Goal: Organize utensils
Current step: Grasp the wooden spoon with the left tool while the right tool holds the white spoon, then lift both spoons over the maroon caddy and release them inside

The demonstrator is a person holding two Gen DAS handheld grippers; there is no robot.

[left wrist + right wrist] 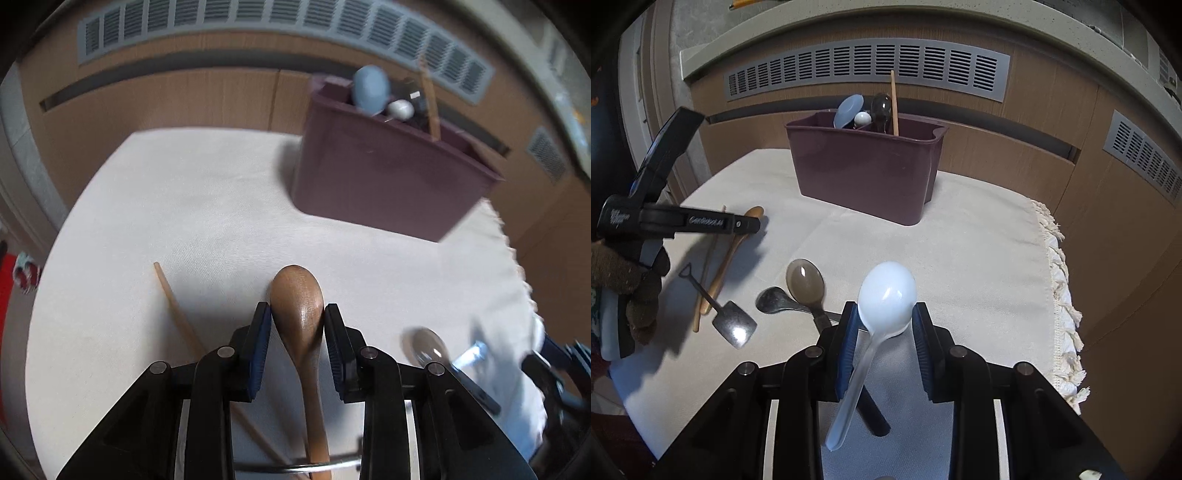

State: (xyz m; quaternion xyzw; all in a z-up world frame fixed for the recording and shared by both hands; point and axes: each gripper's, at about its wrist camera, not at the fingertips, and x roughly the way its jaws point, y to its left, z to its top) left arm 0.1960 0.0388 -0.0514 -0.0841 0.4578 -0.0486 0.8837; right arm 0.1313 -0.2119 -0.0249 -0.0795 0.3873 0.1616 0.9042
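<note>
left gripper (297, 314) pinching wooden spoon (299, 299) bowl; right gripper (884, 314) pinching white spoon (887, 288) bowl

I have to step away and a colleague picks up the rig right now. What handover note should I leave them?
Left tool: closed on the bowl of the wooden spoon, low over the cloth.
Right tool: closed on the white plastic spoon, lifted clear of the cloth.
Done: the maroon caddy already holds a blue spoon, a dark spoon and a chopstick.
Left: both held spoons go in the caddy; then, on the white cloth, the brown translucent spoon, the dark metal spoon, the small shovel-shaped spoon and the chopstick.
</note>
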